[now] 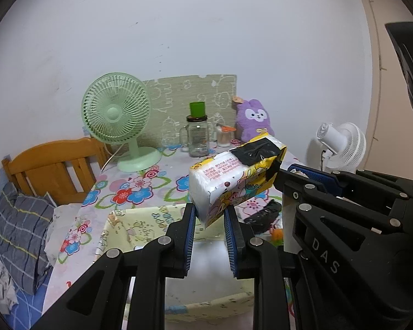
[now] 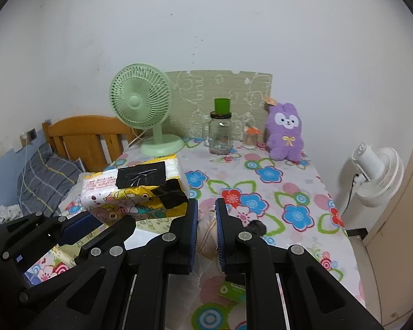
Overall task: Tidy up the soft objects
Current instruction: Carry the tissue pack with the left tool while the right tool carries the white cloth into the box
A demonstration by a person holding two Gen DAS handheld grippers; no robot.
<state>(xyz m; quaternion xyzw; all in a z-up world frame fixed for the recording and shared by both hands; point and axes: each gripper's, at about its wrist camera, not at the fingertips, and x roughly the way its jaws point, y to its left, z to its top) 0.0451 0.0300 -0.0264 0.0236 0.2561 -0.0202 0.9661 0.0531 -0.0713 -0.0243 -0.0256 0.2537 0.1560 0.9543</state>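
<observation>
Nearest my lens sat the left gripper [image 1: 209, 214], its blue pads clamped on the lower corner of the tissue pack [image 1: 234, 181], which hung tilted in the air above the open fabric bin [image 1: 140, 220] at the near edge of the floral table [image 2: 289, 192]. From the other camera I saw the right gripper [image 2: 206, 209] with its jaws drawn nearly together on nothing I could make out, only a pale brownish bundle lying on the cloth beyond them. I judged the step to be lowering the pack into the bin, and that the corner pinch was its weak point: a soft pack held that way would sag and swing, so I wanted a slow, level descent, centred between the bin's walls, and release only once its underside rested inside. The purple plush rabbit [image 2: 286, 134] stood at the back by the wall, well apart, near the glass jar [image 2: 220, 134].
</observation>
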